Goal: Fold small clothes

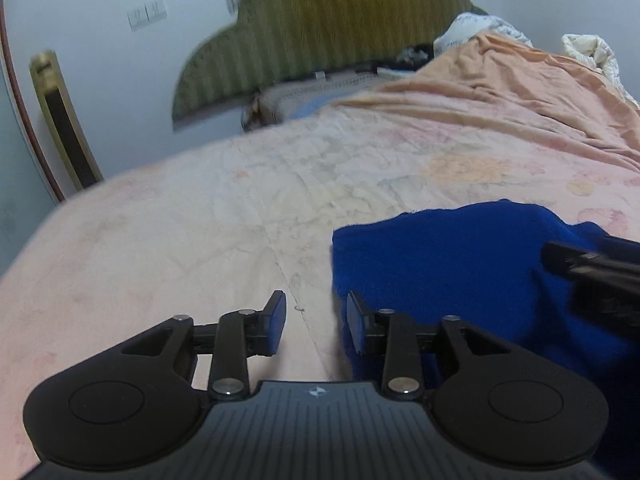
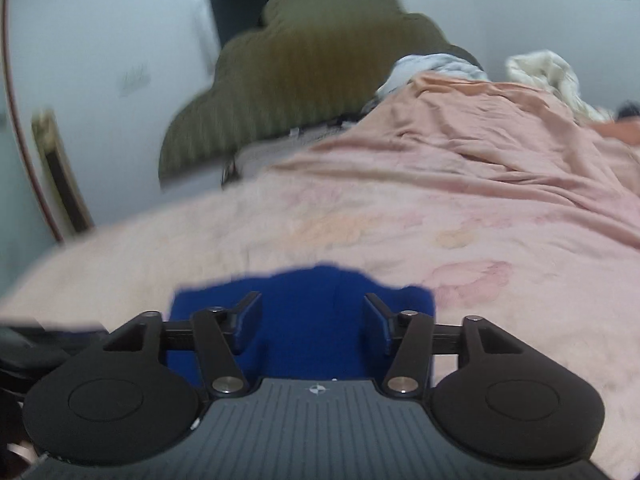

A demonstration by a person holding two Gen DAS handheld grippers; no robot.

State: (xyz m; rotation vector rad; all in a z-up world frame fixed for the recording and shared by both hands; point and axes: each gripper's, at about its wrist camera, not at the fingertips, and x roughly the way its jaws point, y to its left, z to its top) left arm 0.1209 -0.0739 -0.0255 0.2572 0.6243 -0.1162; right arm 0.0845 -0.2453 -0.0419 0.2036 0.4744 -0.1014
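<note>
Pink quilted bedding covers the bed (image 1: 224,216), which fills most of both my wrist views; an olive striped headboard (image 1: 320,28) stands at its far end, with rumpled peach and white linen (image 1: 520,80) heaped to the right. Blue garment (image 1: 440,264) — the task item — lies on the near part of the bed. My left tool (image 1: 316,322) sits at the garment's left edge, jaws apart, right pad against the cloth and nothing clamped. My right tool (image 2: 312,326) hangs over the garment's middle, jaws wide apart — blue fabric visible between them, not gripped. Both views are blurred.
</note>
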